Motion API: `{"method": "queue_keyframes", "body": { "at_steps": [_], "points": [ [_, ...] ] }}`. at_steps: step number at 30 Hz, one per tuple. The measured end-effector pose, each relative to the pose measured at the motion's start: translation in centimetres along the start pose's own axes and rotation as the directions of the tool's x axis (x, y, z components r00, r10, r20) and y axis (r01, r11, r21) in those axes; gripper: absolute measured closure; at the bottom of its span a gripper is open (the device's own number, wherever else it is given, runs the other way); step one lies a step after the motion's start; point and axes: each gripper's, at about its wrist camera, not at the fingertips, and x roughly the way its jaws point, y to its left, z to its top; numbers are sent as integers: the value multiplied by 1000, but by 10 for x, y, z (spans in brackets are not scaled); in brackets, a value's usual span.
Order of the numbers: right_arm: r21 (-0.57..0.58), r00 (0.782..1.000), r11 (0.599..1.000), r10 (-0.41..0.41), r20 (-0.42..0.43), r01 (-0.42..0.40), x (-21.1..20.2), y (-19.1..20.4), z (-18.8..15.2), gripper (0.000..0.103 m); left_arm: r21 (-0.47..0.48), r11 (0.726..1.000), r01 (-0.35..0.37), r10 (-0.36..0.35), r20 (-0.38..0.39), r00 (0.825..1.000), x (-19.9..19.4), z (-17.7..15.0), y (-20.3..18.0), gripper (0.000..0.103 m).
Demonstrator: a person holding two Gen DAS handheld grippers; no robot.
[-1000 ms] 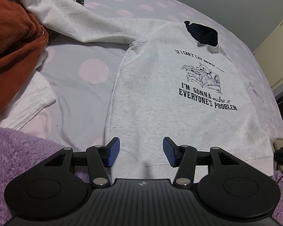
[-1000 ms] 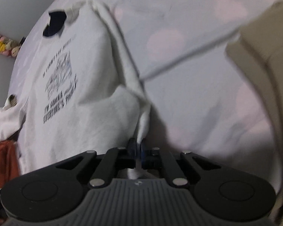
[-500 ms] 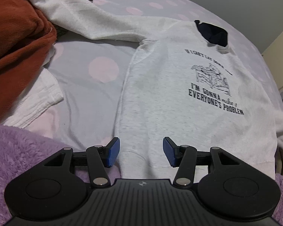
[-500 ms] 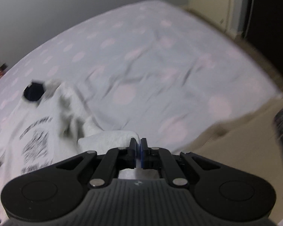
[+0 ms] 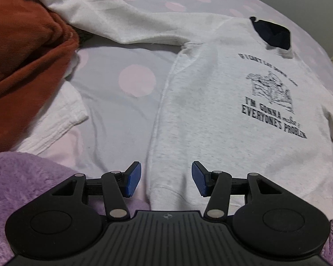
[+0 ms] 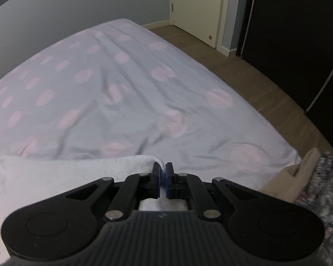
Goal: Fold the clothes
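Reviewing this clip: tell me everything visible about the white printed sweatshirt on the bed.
The sweatshirt is heather white, soft-looking knit, with black printed text and a drawing on the chest and a dark lining at the neck. It lies front up, body flat on the dotted sheet. One sleeve stretches across to the rust-coloured garment. Its hem corner sits between the open left tongs, untouched. The right tongs are shut on white fabric of it, probably the other sleeve.

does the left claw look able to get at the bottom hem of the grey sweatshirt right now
Probably yes. The left claw is open and empty, pointing down right over the grey sweatshirt, with its hem between the open fingers and nothing covering it.
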Motion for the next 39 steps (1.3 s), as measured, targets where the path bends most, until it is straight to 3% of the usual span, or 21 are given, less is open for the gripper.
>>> {"method": "queue_keyframes", "body": {
  "at_steps": [3,6,11,18,26,28,29,30,34,39],
  "points": [
    [23,999,999,28,19,-29,19,-11,-2,86,2,1000,-28,28,-20,999,5,6,-5,55],
    [58,997,997,44,58,-47,22,-26,-5,61,31,999,-28,29,-34,999,13,12,-16,55],
    [186,994,979,63,91,-79,10,-71,-17,56,94,996,-4,9,-51,999,27,16,-39,55],
    [397,995,912,102,23,-102,32,-110,-54,57,151,988,21,-8,-85,996,38,11,-61,55],
    [373,997,925,79,-10,-69,85,-90,-59,58,127,991,-48,58,-79,995,30,12,-56,55],
    [340,998,939,58,-34,-43,97,-83,-62,63,124,991,-54,65,-88,994,31,12,-57,55],
    [309,998,951,46,-40,-31,98,-79,-63,90,129,990,-52,63,-89,994,32,12,-59,55],
    [271,999,962,33,-43,-20,98,-74,-64,103,135,990,-49,61,-90,994,33,12,-61,55],
    [256,1000,967,-3,-11,6,79,-75,-60,103,166,986,-29,44,-93,995,38,13,-74,55],
    [343,991,939,-33,133,-14,23,-104,-41,103,181,984,4,12,-90,996,39,11,-84,55]
  ]
}}
